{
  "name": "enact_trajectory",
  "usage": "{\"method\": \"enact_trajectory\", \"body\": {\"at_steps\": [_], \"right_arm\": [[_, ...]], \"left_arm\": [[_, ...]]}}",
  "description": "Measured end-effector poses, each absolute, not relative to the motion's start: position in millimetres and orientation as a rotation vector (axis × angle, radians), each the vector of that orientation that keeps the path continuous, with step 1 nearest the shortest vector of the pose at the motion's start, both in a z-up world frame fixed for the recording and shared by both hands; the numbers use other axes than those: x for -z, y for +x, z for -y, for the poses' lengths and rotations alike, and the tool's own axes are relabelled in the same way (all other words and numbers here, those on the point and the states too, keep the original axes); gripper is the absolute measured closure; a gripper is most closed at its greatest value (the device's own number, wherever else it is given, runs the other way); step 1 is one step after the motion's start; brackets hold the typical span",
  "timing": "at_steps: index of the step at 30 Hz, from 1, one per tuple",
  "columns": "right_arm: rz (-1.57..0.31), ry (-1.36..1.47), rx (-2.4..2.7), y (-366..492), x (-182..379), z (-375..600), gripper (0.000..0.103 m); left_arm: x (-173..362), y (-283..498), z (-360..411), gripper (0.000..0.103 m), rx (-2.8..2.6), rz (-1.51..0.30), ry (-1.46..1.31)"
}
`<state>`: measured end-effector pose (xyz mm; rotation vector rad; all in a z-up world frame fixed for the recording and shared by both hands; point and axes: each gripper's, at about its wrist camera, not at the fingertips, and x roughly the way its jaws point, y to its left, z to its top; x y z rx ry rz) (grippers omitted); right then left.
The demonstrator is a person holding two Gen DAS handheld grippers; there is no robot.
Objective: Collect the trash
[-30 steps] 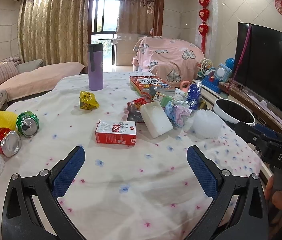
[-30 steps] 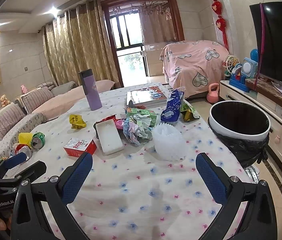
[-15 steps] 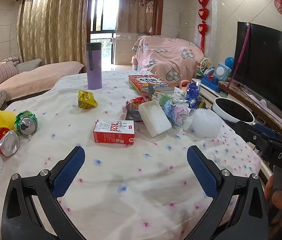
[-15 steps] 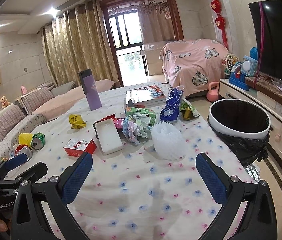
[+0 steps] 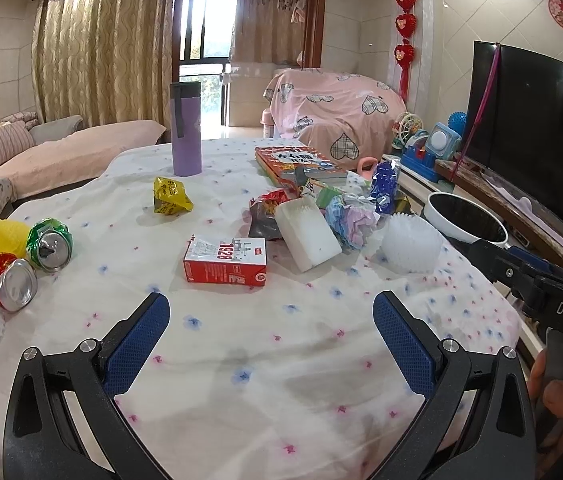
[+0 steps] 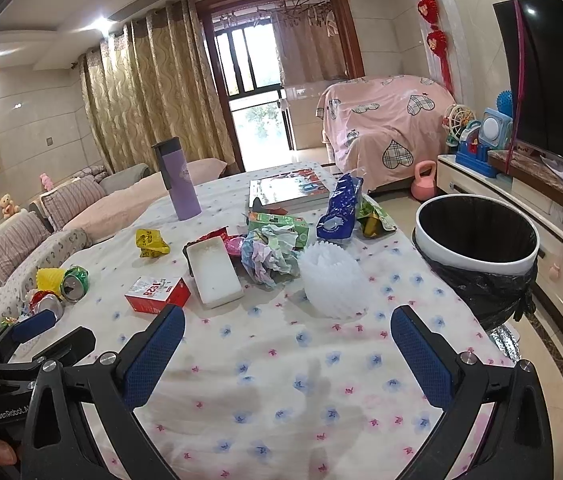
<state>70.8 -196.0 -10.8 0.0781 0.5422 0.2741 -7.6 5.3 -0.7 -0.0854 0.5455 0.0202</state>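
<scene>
Both my left hand-held gripper [image 5: 271, 320] and right hand-held gripper [image 6: 287, 334] still spread, empty, edged slightly closer; red carton [image 5: 225, 261] at 12 o'clock on worktop [image 5: 281, 360], nothing binned.

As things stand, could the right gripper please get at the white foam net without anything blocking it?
Probably yes. The right gripper is open and empty, and the foam net lies just ahead of it on the tablecloth, with only bare cloth between. The crumpled paper beside the net might get nudged.
</scene>
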Motion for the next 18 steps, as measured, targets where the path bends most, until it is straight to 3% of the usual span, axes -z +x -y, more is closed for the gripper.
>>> {"method": "enact_trajectory", "body": {"at_steps": [18], "right_arm": [[-0.558,0.090,-0.263,77.1,16.6,200.5,0.000]], "left_arm": [[9.2,5.8,-11.2,0.000,-0.031,-0.592,-0.103]]}}
